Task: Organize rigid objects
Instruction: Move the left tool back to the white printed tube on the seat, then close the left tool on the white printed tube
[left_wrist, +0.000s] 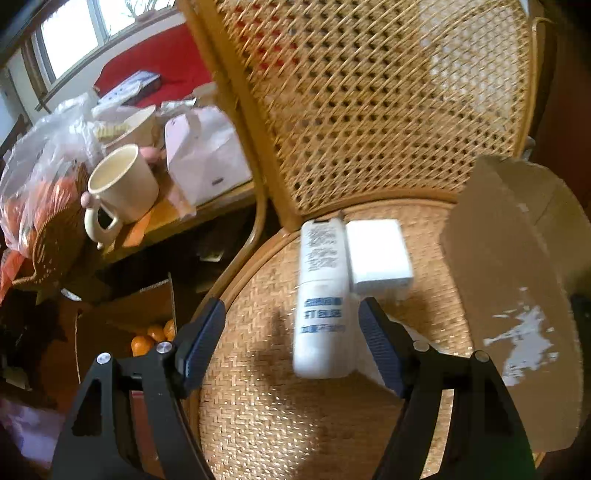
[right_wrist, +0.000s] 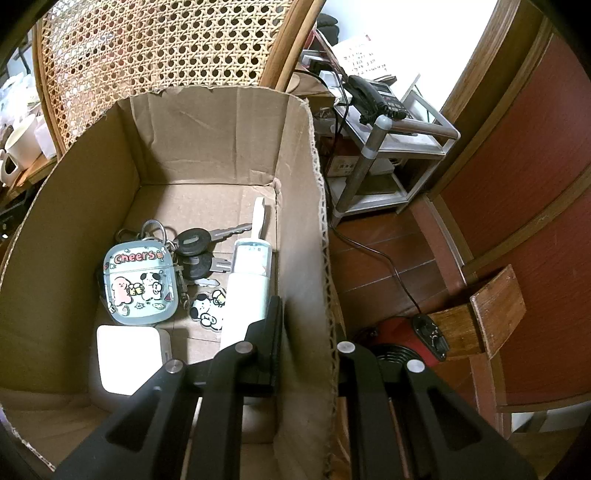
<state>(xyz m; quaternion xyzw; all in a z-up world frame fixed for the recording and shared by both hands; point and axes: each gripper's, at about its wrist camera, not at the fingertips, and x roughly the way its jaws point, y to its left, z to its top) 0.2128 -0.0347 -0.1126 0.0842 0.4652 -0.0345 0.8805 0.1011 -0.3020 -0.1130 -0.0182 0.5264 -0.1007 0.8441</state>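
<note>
White tube (left_wrist: 321, 295) with blue print, lying flat mid-seat on rattan chair (left_wrist: 258, 406); touching small white box (left_wrist: 378, 254) toward the backrest. Cardboard box (left_wrist: 517, 277) at seat's right edge.

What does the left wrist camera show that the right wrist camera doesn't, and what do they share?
Only the left wrist view shows the chair seat with a white bottle and a white box lying side by side, the open left gripper around the bottle without touching it, and oranges below.

Only the right wrist view shows the carton's inside: keys, a Cheers case, a lint roller, a white block, plus the right gripper shut on its wall.

Both show the cardboard carton and the woven chair back.
</note>
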